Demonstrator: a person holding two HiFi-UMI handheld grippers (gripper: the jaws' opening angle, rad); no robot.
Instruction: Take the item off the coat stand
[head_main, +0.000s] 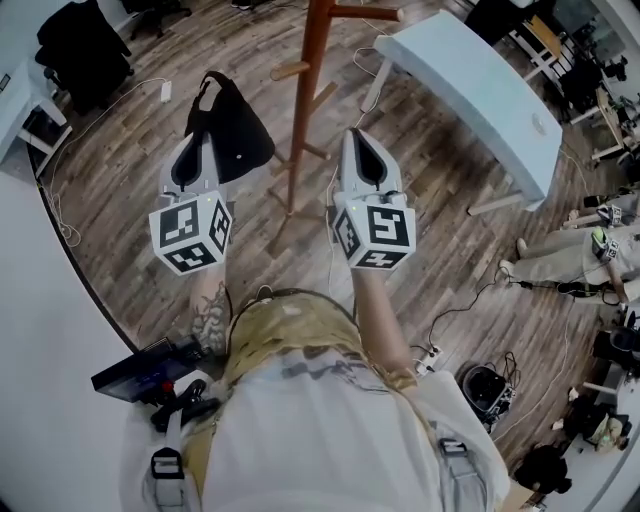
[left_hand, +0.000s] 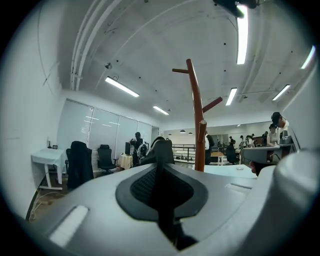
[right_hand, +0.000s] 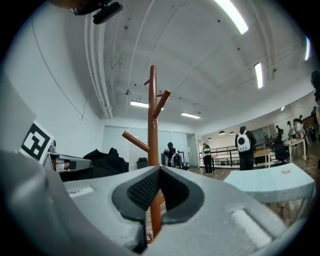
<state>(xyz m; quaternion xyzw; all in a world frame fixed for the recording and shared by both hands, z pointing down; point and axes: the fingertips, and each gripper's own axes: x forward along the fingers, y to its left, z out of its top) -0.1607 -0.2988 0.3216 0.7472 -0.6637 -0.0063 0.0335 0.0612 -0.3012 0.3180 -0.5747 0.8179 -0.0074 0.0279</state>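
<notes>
A black bag (head_main: 238, 130) is seen hanging from the left claw (head_main: 203, 135), just beside the wooden coat stand (head_main: 303, 100) and above the wood floor (head_main: 110, 150). No part of the stand is touched by it in the head view. The nearest peg (head_main: 291, 70) stands bare, so the bag is judged to be already off the stand.

The left claw is pressed together on a thin black part of the bag, taken to be its strap (left_hand: 161, 200). In the left gripper view this strap is seen running down between the pads, with the dark top of the bag showing just beyond the tips. The right claw (head_main: 357, 138) is held on the other side of the stand. Its tips are pressed together and nothing is pinched; in the right gripper view the coat stand is only seen, well beyond, through the hollow behind the tips.

The bag is judged to be soft and light, since it droops from a single point into a limp, pointed shape. Whether anything is carried inside cannot be told. Nothing breakable is shown, but some swinging is to be expected from a one-point hold. A thin strap may also creep through the pads if the pinch is eased. The strap is reckoned the right place to be held, close to where it joins the body. The loose loop should be kept clear of the pegs, where it could be caught.
</notes>
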